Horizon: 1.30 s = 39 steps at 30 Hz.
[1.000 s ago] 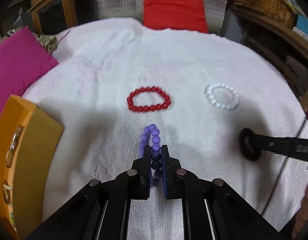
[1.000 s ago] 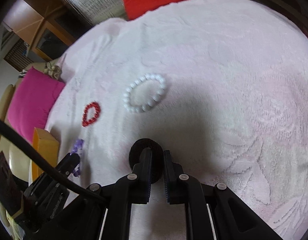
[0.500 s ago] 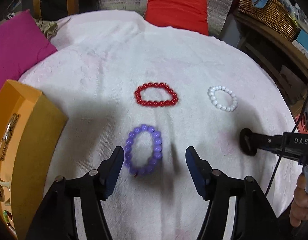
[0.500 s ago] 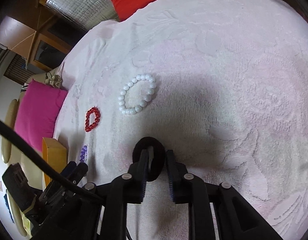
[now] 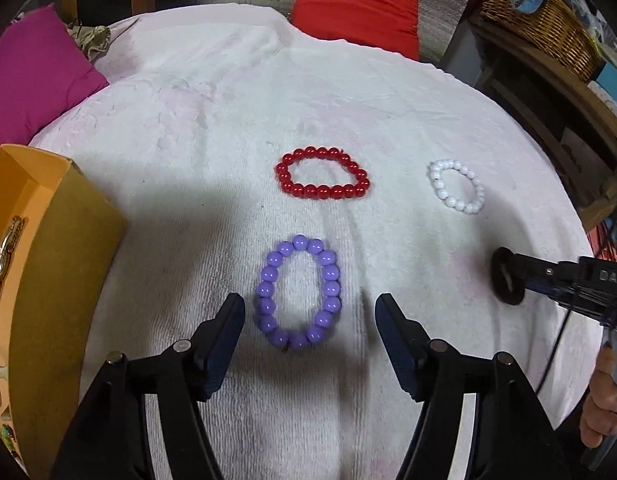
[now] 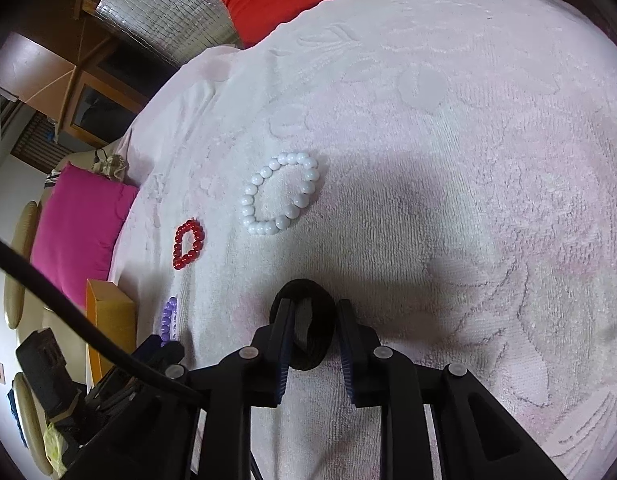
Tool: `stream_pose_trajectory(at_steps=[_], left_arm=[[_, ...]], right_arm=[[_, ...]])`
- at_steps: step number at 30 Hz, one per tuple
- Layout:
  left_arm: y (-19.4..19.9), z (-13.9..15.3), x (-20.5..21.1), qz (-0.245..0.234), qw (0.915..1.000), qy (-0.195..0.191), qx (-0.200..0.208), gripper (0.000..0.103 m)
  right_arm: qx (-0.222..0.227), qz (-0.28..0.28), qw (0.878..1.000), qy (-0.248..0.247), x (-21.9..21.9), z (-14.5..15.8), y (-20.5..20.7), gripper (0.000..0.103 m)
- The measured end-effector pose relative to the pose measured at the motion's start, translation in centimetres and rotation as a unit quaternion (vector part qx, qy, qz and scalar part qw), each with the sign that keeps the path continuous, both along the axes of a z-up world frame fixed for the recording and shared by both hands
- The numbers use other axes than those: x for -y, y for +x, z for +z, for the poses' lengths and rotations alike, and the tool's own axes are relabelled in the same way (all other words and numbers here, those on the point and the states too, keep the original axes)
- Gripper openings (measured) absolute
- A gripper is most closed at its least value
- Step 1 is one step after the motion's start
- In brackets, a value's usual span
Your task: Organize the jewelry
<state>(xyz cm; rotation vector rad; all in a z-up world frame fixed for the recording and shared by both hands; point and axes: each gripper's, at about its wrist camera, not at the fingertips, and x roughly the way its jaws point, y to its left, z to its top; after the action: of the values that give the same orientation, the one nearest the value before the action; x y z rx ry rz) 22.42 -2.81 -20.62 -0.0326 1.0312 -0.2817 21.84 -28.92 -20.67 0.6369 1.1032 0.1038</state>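
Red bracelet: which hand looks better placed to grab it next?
Left. The left gripper, jaws just opened and gripping nothing, faces the red bracelet straight beyond the purple bracelet. The right gripper, jaws just opening, has the black ring between them.

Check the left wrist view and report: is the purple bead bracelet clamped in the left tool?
No. The purple bead bracelet lies flat on the white towel, the left tool open around it.
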Motion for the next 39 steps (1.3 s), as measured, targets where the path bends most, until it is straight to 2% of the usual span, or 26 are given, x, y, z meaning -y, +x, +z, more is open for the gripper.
stream_pose_trajectory(at_steps=[1, 2, 5, 13, 21, 27, 35, 37, 39], left_arm=[[0.1, -0.1, 0.0, 0.001, 1.0, 0.002, 0.002, 0.061], [0.0, -0.1, 0.2, -0.002, 0.9999, 0.009, 0.007, 0.05], [-0.1, 0.0, 0.4, -0.012, 0.9998, 0.008, 0.011, 0.039], [-0.3, 0.2, -0.2, -0.021, 0.9996, -0.017, 0.009, 0.027], [-0.7, 0.6, -1.0, -0.022, 0.9992, -0.03, 0.012, 0.024], [-0.6, 0.6, -2.7, -0.003, 0.9998, -0.021, 0.007, 0.024], [-0.5, -0.1, -1.4, -0.017, 0.9998, 0.009, 0.001, 0.024], [-0.5, 0.0, -1.0, -0.018, 0.9998, 0.012, 0.003, 0.028], [-0.6, 0.0, -0.7, -0.021, 0.9997, 0.007, -0.001, 0.038]], right_arm=[[0.0, -0.001, 1.0, 0.004, 0.2, 0.0, -0.1, 0.024], [0.001, -0.002, 1.0, 0.009, 0.4, -0.1, -0.1, 0.024], [0.005, -0.005, 1.0, 0.019, 0.8, -0.1, -0.3, 0.024], [0.007, -0.004, 1.0, 0.013, 0.6, 0.1, -0.3, 0.024], [0.005, -0.002, 1.0, -0.006, 0.2, 0.0, -0.2, 0.023], [0.005, 0.0, 1.0, -0.012, 0.0, 0.0, -0.1, 0.022], [0.006, -0.002, 1.0, -0.024, -0.3, 0.0, 0.0, 0.022], [0.008, 0.0, 1.0, -0.024, -0.3, -0.1, 0.0, 0.022], [0.01, 0.002, 1.0, -0.02, -0.2, -0.1, 0.0, 0.022]])
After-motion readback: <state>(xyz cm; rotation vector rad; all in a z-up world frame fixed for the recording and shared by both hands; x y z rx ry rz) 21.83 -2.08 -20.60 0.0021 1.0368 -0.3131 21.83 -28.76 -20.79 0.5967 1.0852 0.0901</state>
